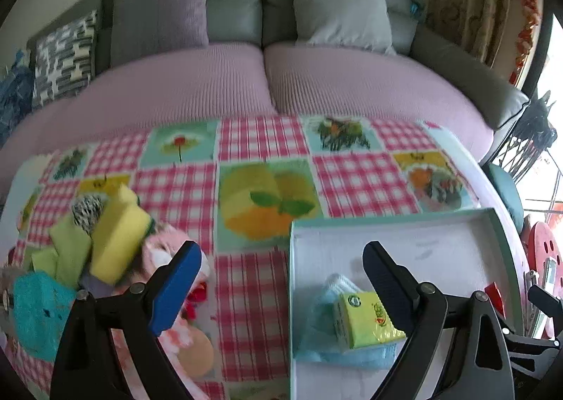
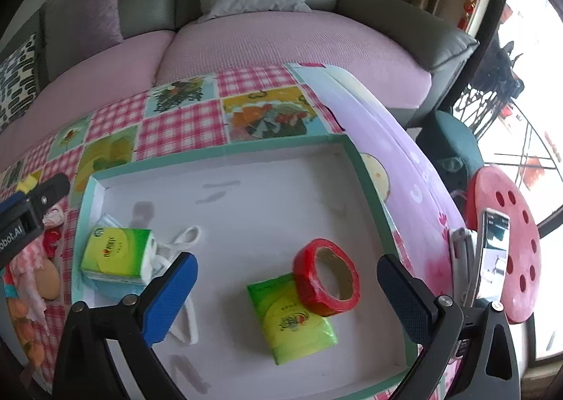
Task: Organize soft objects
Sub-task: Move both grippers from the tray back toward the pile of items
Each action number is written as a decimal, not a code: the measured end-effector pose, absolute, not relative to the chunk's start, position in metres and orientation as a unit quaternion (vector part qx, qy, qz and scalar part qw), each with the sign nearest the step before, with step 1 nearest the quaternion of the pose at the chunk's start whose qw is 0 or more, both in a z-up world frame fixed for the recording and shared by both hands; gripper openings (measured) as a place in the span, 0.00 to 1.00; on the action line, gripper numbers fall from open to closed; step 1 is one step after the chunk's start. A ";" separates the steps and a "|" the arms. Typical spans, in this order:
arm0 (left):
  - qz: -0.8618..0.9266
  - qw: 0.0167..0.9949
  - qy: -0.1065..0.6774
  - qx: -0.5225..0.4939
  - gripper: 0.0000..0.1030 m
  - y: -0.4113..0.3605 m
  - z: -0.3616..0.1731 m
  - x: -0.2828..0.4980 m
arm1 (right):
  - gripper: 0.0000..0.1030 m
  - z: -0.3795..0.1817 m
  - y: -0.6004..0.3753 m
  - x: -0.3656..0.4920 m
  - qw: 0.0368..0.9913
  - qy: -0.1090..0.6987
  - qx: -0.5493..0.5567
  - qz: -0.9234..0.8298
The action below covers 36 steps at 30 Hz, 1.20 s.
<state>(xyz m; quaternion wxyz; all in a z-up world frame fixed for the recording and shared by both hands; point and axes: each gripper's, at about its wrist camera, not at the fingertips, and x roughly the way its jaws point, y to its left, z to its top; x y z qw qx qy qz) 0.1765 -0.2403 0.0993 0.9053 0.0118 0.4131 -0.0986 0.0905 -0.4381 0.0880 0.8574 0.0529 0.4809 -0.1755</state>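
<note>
My left gripper [image 1: 281, 248] is open and holds nothing, above the checked cloth between the pile and the tray. The pile at the left has a yellow sponge [image 1: 119, 241], a green cloth [image 1: 70, 252], a teal cloth [image 1: 38, 308] and a pink cloth [image 1: 169, 259]. Inside the white tray [image 1: 440, 234] a green tissue pack [image 1: 366, 319] lies on a pale blue cloth [image 1: 316, 333]. My right gripper [image 2: 286, 259] is open over the tray [image 2: 225, 150], empty. Below it a red tape roll [image 2: 327, 276] leans on a green wipes pack [image 2: 292, 322]. The tissue pack [image 2: 116, 255] sits at the tray's left.
A pink-covered sofa [image 1: 281, 83] with cushions runs behind the table. At the right, beyond the table edge, a red stool [image 2: 510, 224] carries a phone [image 2: 492, 252]. White straps [image 2: 183, 238] lie on the tray floor. A finger [image 2: 52, 188] of the left gripper shows at the left.
</note>
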 end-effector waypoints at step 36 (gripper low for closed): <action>0.002 0.918 0.396 -0.028 0.91 -0.026 0.184 0.155 | 1.00 0.127 -0.269 0.120 0.897 0.439 0.042 0.017</action>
